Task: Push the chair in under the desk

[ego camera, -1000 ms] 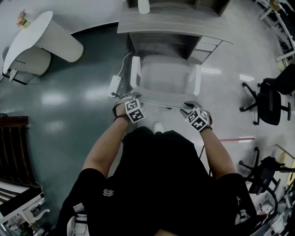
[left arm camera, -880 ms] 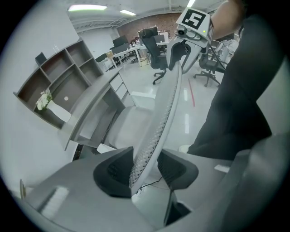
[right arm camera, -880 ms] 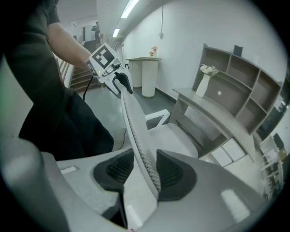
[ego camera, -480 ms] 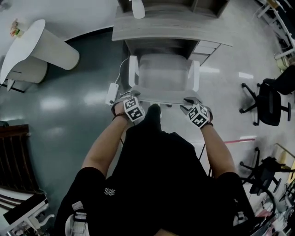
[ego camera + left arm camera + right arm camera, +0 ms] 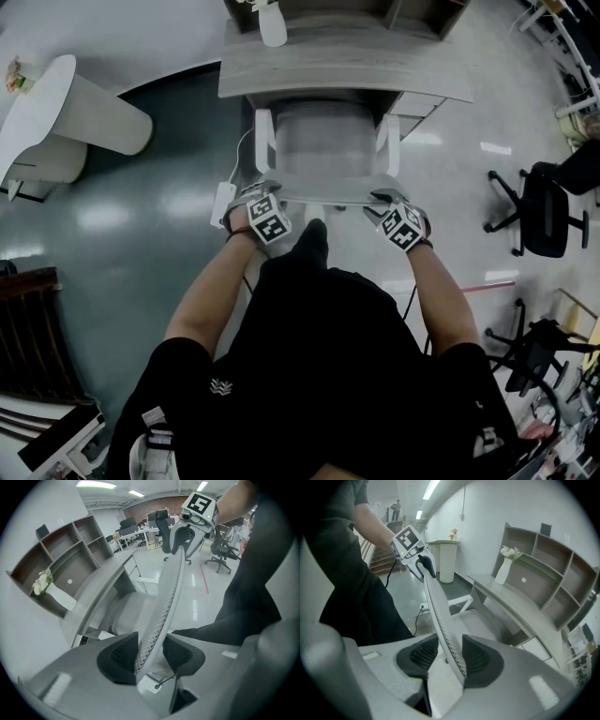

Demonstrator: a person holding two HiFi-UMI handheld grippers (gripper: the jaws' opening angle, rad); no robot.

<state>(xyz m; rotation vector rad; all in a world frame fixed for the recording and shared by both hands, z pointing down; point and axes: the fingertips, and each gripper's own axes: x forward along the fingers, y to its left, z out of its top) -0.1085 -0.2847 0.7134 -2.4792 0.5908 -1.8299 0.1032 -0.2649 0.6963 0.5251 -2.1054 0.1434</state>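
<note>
Clamping backrest of pale grey mesh-backed chair between moderately spread jaws of left gripper and right gripper, facing long grey wooden desk just beyond both.

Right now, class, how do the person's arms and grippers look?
The left gripper and right gripper: pale grey bodies, dark ribbed fingers, each bearing a cube of black-and-white square markers. A black cable hangs from the left one. Short black sleeves.

White chair partly under grey desk
</note>
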